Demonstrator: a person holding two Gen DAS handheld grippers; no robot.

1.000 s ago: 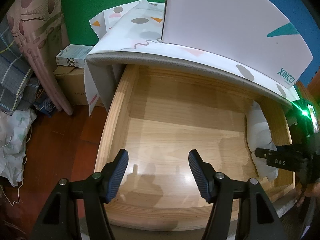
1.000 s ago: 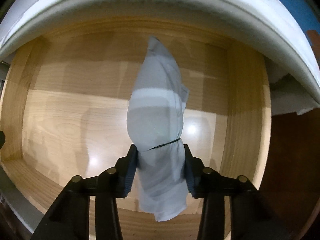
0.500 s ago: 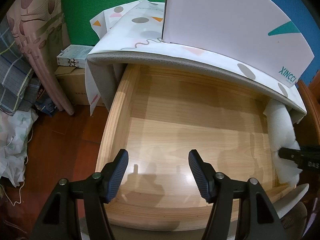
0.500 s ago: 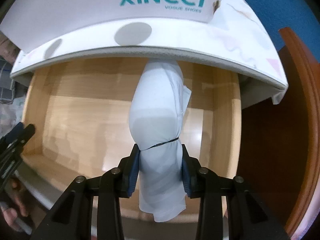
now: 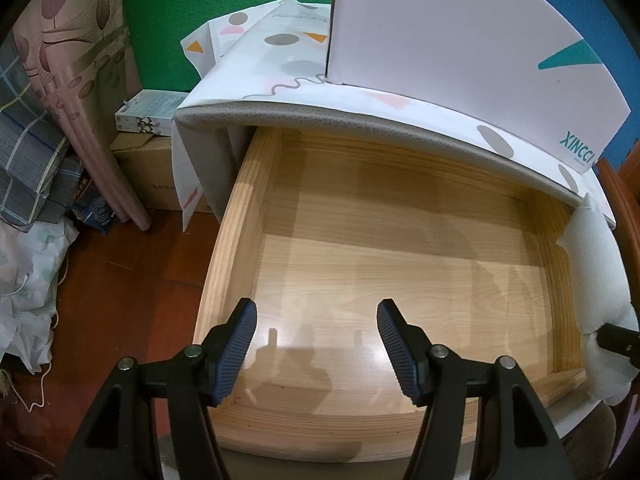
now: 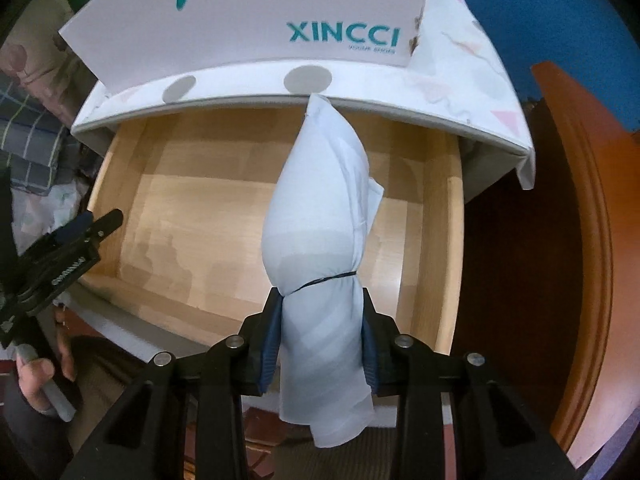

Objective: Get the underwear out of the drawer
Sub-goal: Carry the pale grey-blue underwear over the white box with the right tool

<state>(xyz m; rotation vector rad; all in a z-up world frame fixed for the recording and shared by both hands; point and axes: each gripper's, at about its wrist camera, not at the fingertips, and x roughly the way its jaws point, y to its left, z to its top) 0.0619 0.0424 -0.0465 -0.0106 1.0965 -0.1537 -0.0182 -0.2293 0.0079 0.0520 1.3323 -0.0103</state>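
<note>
The right gripper (image 6: 320,332) has its fingers clamped on the underwear (image 6: 320,232), a pale rolled bundle tied with a thin black band; they have just been closing further on it. The right wrist view shows the bundle whole, above the open wooden drawer (image 6: 436,240). The left wrist view shows only its white edge (image 5: 596,280) at the drawer's (image 5: 224,264) right side. The left gripper (image 5: 316,344) hovers over the drawer's front edge, fingers apart around nothing. A white shoe box (image 6: 256,20) stands on the cabinet top.
</note>
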